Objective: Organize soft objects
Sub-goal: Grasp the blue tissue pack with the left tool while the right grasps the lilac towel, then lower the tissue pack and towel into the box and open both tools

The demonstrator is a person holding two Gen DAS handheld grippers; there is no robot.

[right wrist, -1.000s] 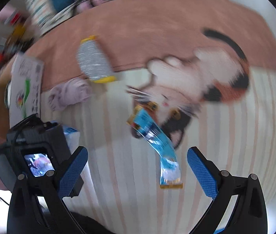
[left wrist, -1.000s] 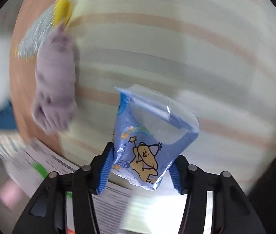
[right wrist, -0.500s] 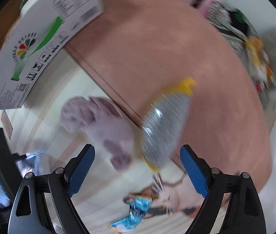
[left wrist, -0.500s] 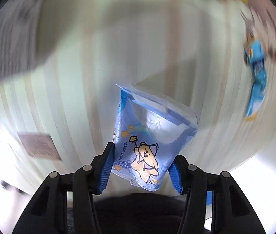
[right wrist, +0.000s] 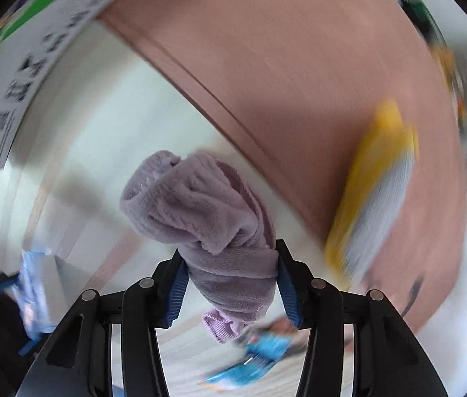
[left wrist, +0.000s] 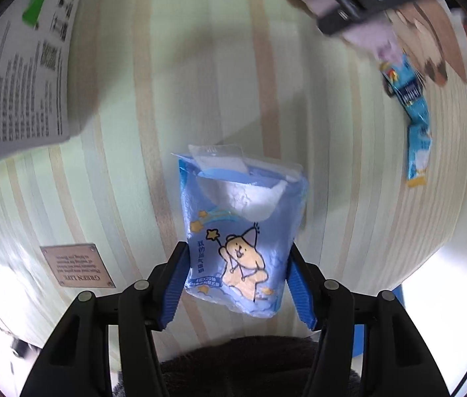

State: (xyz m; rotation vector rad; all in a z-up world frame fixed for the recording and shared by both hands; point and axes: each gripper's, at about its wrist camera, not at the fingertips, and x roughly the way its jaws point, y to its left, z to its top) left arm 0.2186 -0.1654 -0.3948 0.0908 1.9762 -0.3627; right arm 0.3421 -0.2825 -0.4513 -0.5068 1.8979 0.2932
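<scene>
My left gripper is shut on a blue tissue pack with a cartoon animal and holds it above the striped mat. My right gripper is shut on a purple fleece cloth and holds it off the mat. The tissue pack also shows blurred at the left of the right wrist view. The purple cloth and right gripper body appear at the top right of the left wrist view.
A white cardboard box with printed text and a green mark stands at the left. A blue snack packet lies on the mat. A yellow-edged silver pouch lies on the brown floor.
My right gripper has closed on the purple cloth and lifted it. My left gripper swung with the tissue pack toward the box side.
</scene>
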